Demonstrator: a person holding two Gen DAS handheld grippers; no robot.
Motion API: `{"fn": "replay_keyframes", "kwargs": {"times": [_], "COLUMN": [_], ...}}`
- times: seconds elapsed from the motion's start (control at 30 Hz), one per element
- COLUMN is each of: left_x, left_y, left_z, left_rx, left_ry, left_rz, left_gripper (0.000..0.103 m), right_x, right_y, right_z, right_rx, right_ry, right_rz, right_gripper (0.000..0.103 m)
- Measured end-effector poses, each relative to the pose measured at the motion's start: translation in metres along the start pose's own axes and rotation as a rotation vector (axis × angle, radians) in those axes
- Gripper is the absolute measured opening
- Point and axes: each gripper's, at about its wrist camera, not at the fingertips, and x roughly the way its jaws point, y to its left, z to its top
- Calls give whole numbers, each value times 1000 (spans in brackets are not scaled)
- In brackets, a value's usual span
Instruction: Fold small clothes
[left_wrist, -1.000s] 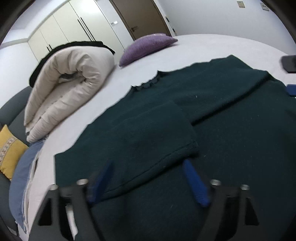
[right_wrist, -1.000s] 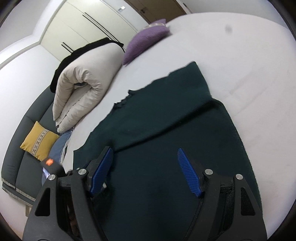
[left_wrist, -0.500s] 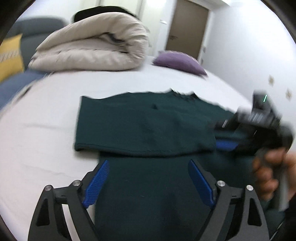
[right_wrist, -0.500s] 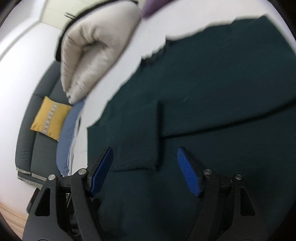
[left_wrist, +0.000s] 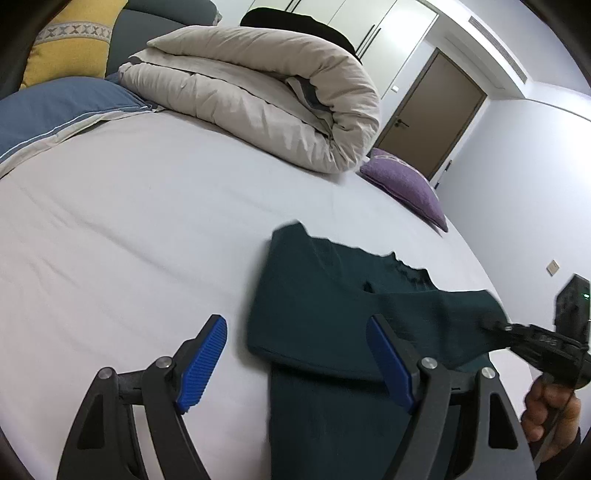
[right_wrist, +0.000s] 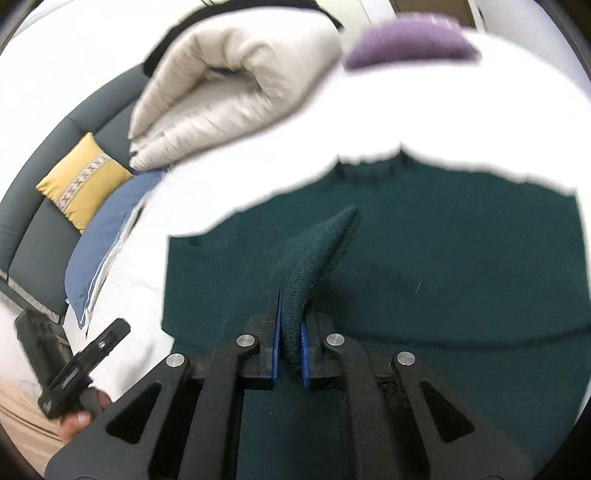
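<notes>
right claw now pinching, seemingly lifting, sleeve

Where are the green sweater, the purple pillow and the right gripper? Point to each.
green sweater (left_wrist: 314, 314): left wrist view, on its folded upper layer.
purple pillow (left_wrist: 406, 184): left wrist view, on its top face.
right gripper (right_wrist: 289, 345): right wrist view, between its blue pads, shut on a pinch of sweater.

A home bedroom is showing here: a bed is carrying a rolled duvet and purple cushion, with wardrobe doors and a sofa standing nearby.
</notes>
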Motion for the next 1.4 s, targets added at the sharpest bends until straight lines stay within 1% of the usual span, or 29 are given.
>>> {"fn": "replay_keyframes", "kwargs": {"times": [0.1,0.17,0.23,0.27,0.3,0.37,0.47,0.5,0.57,0.67,0.7,0.73,0.77,0.8,0.83,0.87,0.93,0.97,1.03,1.1,1.13,1.17,1.2,1.27,1.3,1.37,1.4], "left_x": [17,30,41,48,57,69,89,99,109,128,136,142,148,153,155,157,162,165,173,176,175,169,161,143,127,109,98], "left_y": [-1,-2,-3,-3,-4,-4,-6,-7,-10,-10,-10,-10,-10,-11,-12,-14,-19,-21,-21,-18,-18,-17,-14,-11,-11,-15,-18], "left_z": [12,18,22,24,26,28,32,35,39,46,47,47,48,47,49,51,54,56,54,54,56,58,59,60,54,45,35], "left_rx": [-4,-7,-2,1,6,7,23,34,50,60,63,66,78,92,112,130,176,209,251,261,258,246,232,221,231,248,266], "left_ry": [17,33,49,58,75,92,127,144,153,183,201,213,221,222,217,215,220,218,213,206,203,195,192,180,178,180,190], "left_rz": [11,20,27,40,58,70,107,120,143,159,164,168,176,189,199,200,204,217,236,235,229,207,186,182,177,158,159], "left_gripper": [79,72,70,69,69,68,68,68,68,67,64,55,50,48,38,19,10,10,9,9,9,9,11,19,25,52,57], "right_x": [-8,-10,-12,-7,-4,6,24,29,36,35,32,33,33,31,31,31,30,30,29,30,31,32,31,28,26,22,20], "right_y": [-18,-44,-68,-85,-94,-114,-135,-138,-144,-151,-151,-151,-152,-148,-147,-146,-143,-143,-145,-147,-149,-150,-151,-151,-152,-151,-151], "right_z": [15,22,21,18,16,8,-5,-8,-13,-20,-22,-23,-25,-26,-27,-29,-31,-31,-33,-35,-36,-38,-40,-40,-39,-40,-41], "right_rx": [0,1,23,48,62,90,126,133,136,145,150,156,162,163,163,164,161,166,187,207,216,224,229,246,252,255,261], "right_ry": [-29,-37,-30,-15,-6,13,30,38,51,46,45,46,48,47,47,47,38,37,31,25,22,21,21,32,33,38,39], "right_rz": [-21,-74,-91,-104,-109,-110,-93,-89,-88,-73,-68,-64,-62,-63,-63,-68,-79,-80,-85,-83,-82,-79,-76,-52,-41,-23,-18], "right_gripper": [7,7,7,7,7,7,7,7,7,7,7,7,7,7,7,7,7,7,7,7,7,7,7,10,11,13,15]}}
